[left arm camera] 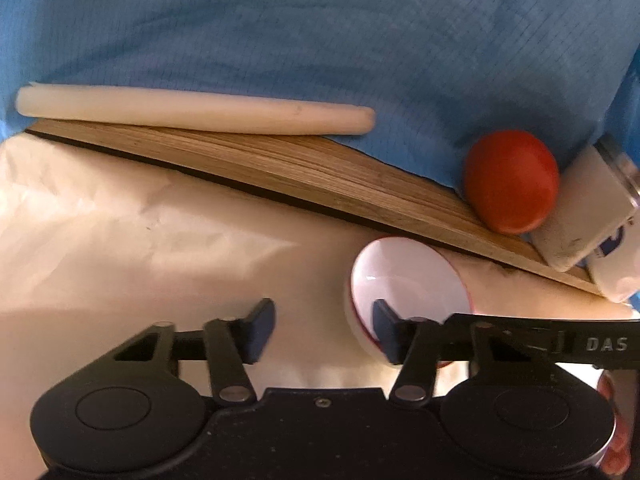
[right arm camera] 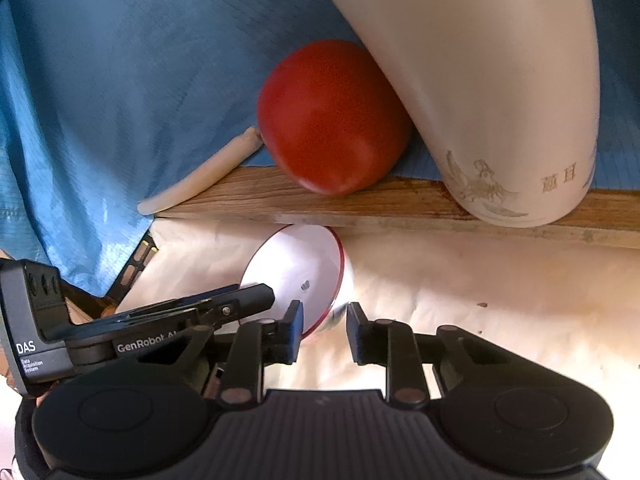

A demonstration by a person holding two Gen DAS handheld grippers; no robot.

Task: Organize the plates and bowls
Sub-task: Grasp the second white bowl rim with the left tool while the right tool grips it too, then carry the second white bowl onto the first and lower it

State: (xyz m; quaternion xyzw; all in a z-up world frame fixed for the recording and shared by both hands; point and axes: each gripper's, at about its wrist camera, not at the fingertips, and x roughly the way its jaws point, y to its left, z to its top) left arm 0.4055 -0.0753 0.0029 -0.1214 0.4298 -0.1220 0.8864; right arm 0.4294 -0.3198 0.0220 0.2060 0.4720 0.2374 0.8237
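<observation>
A small white bowl with a red rim (left arm camera: 408, 280) sits tilted on the cream cloth, against the wooden board's edge. In the left wrist view my left gripper (left arm camera: 322, 334) is open and empty, with its right finger in front of the bowl's lower edge. In the right wrist view the same bowl (right arm camera: 300, 268) lies between my right gripper's open fingers; the right gripper (right arm camera: 324, 332) straddles the bowl's near rim without closing on it. A red upturned bowl (left arm camera: 512, 182) rests on the board, also in the right wrist view (right arm camera: 332, 116).
A wooden board (left arm camera: 280, 168) lies on blue cloth (left arm camera: 320, 40), with a cream rolling pin (left arm camera: 192, 110) behind it. A tall cream cup with gold print (right arm camera: 488, 92) stands on the board beside the red bowl. The left gripper's body (right arm camera: 140, 324) shows at the left.
</observation>
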